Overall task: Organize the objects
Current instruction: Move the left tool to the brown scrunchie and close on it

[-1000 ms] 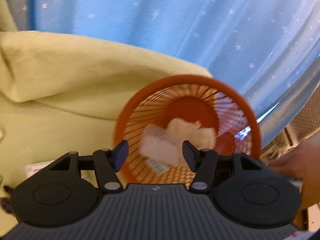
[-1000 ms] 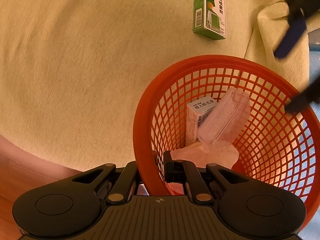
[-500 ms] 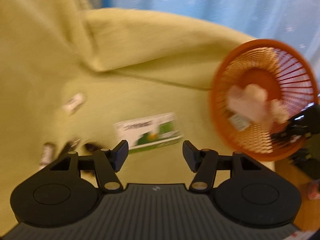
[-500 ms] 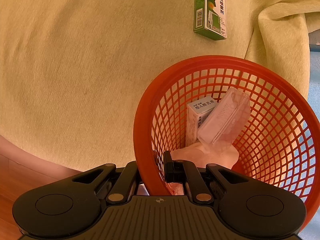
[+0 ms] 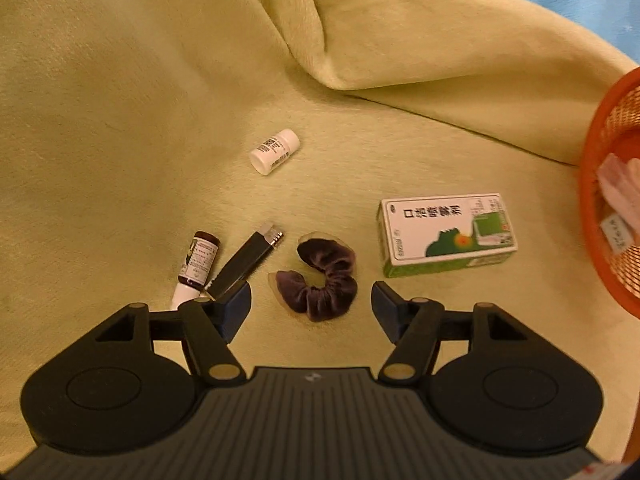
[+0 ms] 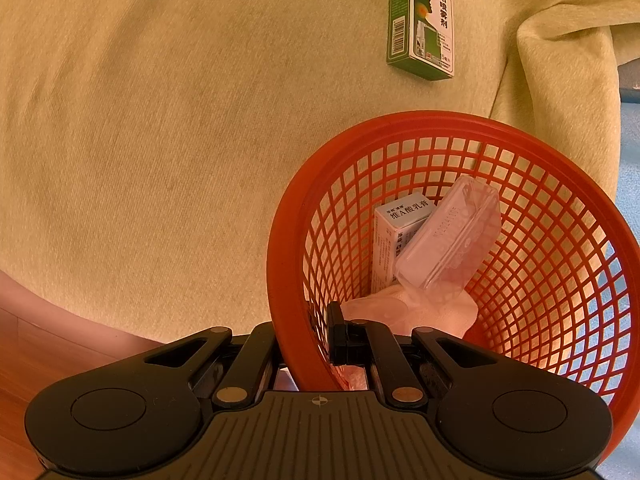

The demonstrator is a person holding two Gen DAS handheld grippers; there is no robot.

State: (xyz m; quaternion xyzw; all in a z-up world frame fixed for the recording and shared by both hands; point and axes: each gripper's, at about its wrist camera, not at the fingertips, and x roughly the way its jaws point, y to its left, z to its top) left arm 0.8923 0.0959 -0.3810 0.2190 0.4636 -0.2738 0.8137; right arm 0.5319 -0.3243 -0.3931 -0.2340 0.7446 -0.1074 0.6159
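Note:
My left gripper (image 5: 311, 307) is open and hovers just over a dark velvet scrunchie (image 5: 322, 279) on the yellow-green cover. A black lighter (image 5: 246, 263) and a small brown bottle (image 5: 197, 265) lie left of it, a white pill bottle (image 5: 274, 151) farther off. A green-and-white medicine box (image 5: 446, 234) lies to the right. My right gripper (image 6: 310, 332) is shut on the near rim of the orange mesh basket (image 6: 288, 240), which holds a white box (image 6: 394, 236), a clear plastic case (image 6: 450, 244) and a pale tissue (image 6: 412, 312).
The cover is bunched into a thick fold (image 5: 400, 48) behind the objects. The basket's edge (image 5: 592, 184) shows at the far right of the left wrist view. Wooden floor (image 6: 36, 344) lies below the cushion edge, and the green box (image 6: 422, 20) sits beyond the basket.
My left gripper swung away from above the basket, left and down to the loose items on the cover, still open. The right gripper and basket stayed put.

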